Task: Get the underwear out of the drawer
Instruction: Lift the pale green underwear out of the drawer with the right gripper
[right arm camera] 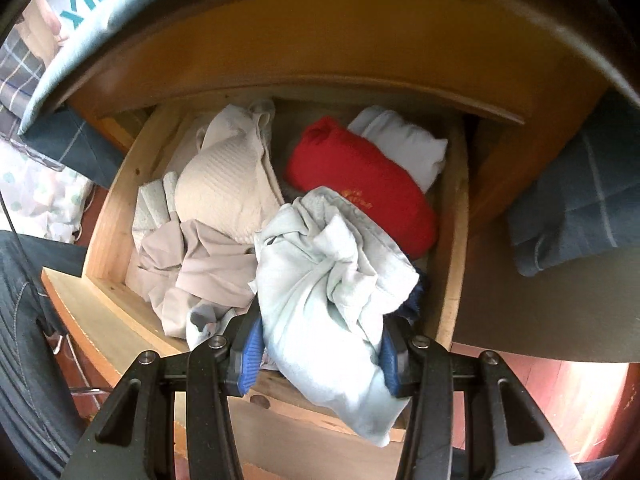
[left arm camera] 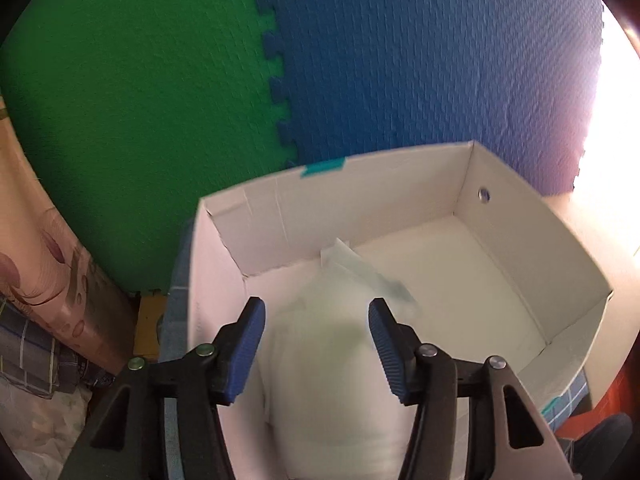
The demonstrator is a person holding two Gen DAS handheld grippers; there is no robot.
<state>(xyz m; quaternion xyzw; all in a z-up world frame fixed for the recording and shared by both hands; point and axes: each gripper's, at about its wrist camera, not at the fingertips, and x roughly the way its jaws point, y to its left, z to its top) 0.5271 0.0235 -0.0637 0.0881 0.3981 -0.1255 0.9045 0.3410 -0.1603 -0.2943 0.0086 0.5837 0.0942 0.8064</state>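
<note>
right gripper (right arm camera: 320,356) clamped on pale garment (right arm camera: 328,280) above drawer (right arm camera: 108,216) front edge; loose tail may snag. left gripper (left arm camera: 316,344) jaws apart, white garment (left arm camera: 332,360) unpinched over box (left arm camera: 576,264).

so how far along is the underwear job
Done: one pale garment lies in the white box, the left tool open above it. In hand: the right tool grips a light blue piece over the drawer. Left: red, beige and white items.

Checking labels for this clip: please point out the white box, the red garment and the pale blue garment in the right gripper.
white box (left arm camera: 532,264): left wrist view, on its bare right inner wall.
red garment (right arm camera: 360,184): right wrist view, middle of the folded cloth.
pale blue garment (right arm camera: 320,280): right wrist view, on the bunched cloth between the pads.
</note>
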